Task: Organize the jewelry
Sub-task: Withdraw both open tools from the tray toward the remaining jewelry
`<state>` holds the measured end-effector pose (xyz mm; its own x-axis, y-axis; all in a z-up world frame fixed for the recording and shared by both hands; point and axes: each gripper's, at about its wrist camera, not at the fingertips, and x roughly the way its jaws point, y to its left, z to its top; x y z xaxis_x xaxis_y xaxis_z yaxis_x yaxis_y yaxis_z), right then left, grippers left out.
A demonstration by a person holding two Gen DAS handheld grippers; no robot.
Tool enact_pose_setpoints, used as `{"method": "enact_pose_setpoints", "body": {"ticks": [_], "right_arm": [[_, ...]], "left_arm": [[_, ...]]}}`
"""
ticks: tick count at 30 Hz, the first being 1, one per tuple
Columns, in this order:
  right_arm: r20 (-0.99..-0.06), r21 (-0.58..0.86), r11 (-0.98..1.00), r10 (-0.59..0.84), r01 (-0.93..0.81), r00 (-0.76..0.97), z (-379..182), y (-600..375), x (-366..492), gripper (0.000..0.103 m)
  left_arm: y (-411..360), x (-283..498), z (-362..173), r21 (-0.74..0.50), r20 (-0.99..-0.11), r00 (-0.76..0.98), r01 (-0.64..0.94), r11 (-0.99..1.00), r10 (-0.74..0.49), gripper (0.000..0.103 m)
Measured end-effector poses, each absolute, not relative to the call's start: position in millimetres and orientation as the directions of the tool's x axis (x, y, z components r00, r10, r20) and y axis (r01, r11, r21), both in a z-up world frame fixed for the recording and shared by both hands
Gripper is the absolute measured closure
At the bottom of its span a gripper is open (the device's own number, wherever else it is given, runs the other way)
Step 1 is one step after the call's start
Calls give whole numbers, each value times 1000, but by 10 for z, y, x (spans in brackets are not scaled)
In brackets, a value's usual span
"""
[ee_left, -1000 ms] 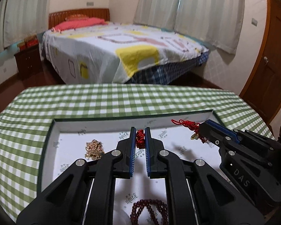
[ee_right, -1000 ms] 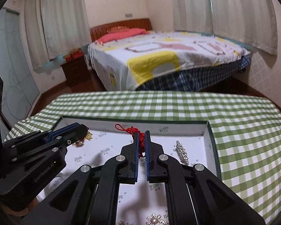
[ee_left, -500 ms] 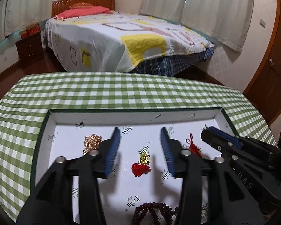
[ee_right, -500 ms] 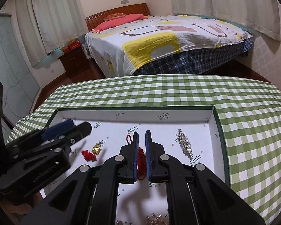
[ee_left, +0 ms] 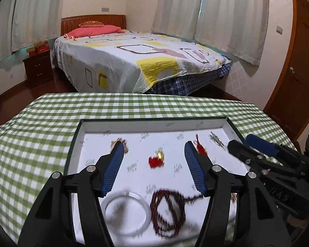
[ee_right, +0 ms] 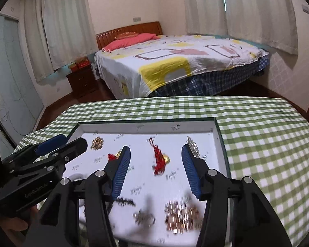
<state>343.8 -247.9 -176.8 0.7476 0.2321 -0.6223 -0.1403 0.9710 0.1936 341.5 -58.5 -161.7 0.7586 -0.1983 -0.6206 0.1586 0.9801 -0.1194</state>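
A white-lined tray (ee_left: 150, 124) (ee_right: 146, 123) sits on the green checked table. My left gripper (ee_left: 154, 164) is open and empty above a red tassel charm with a gold piece (ee_left: 157, 159). My right gripper (ee_right: 156, 168) is open and empty above a second red knotted charm (ee_right: 159, 160). That second charm also shows in the left wrist view (ee_left: 199, 147). The first charm shows in the right wrist view (ee_right: 113, 156), partly behind my left finger.
The tray also holds a dark red bead bracelet (ee_left: 167, 214), a clear bangle (ee_left: 126, 213), a gold chain pile (ee_right: 97, 143), a silver brooch (ee_right: 192, 145), a rose-gold pile (ee_right: 183, 216) and a small silver piece (ee_right: 144, 217). A bed (ee_left: 134, 61) stands beyond the table.
Both grippers let go of their red charms, which now lie in the tray. Both opened wide and drew back and up from the tray.
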Motion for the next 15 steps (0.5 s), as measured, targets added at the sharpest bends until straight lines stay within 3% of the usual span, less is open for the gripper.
{"method": "enact_pose_setpoints", "body": {"ticks": [15], "right_arm": [[-598, 123, 980, 198, -155, 777, -1877, -2345, 2317, 52]], "left_arm": [[-307, 2327, -1649, -131, -600, 786, 88, 987, -150, 43]]}}
